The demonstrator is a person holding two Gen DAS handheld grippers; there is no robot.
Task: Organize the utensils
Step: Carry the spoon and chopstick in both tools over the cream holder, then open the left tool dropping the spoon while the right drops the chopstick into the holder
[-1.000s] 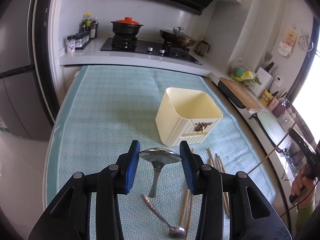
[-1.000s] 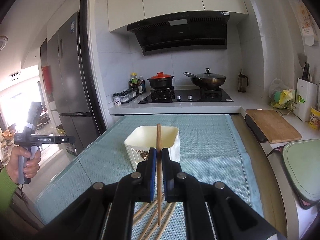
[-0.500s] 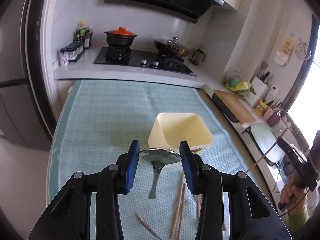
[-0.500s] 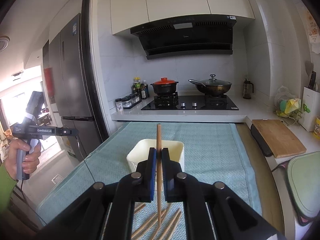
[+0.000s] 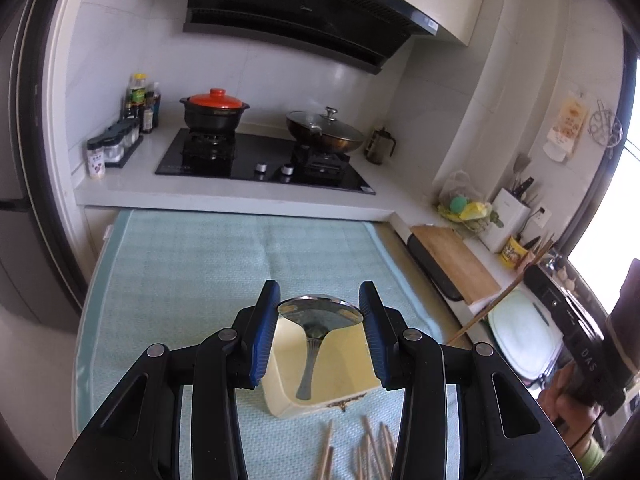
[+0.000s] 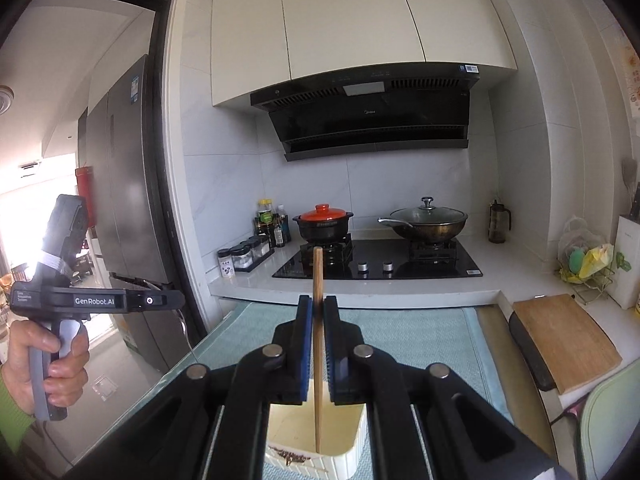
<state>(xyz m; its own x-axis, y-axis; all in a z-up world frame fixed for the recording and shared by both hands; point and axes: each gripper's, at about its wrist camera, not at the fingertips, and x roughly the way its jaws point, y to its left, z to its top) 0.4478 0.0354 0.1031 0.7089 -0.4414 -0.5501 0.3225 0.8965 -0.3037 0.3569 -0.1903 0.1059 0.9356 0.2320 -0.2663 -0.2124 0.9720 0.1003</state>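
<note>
My left gripper (image 5: 319, 310) is shut on a metal spoon (image 5: 320, 314), gripped by its bowl, the handle hanging down over the open cream utensil holder (image 5: 280, 384) on the teal mat. My right gripper (image 6: 317, 322) is shut on a wooden chopstick (image 6: 318, 280), held upright, its lower end reaching down into the same holder (image 6: 352, 450). Several loose chopsticks (image 5: 370, 452) lie on the mat in front of the holder. The right gripper with its chopstick also shows at the right edge of the left wrist view (image 5: 560, 312).
The teal mat (image 5: 180, 272) covers the table. Beyond it is a counter with a stove (image 5: 264, 160), an orange-lidded pot, a wok and spice jars. A wooden cutting board (image 5: 452, 264) and a pale green tray (image 5: 524, 332) lie to the right. A fridge (image 6: 120, 216) stands left.
Both grippers have risen and moved forward over the holder. The spoon's handle and the chopstick's lower end now hang over the holder's opening. The spoon lying on the mat has left the view.
</note>
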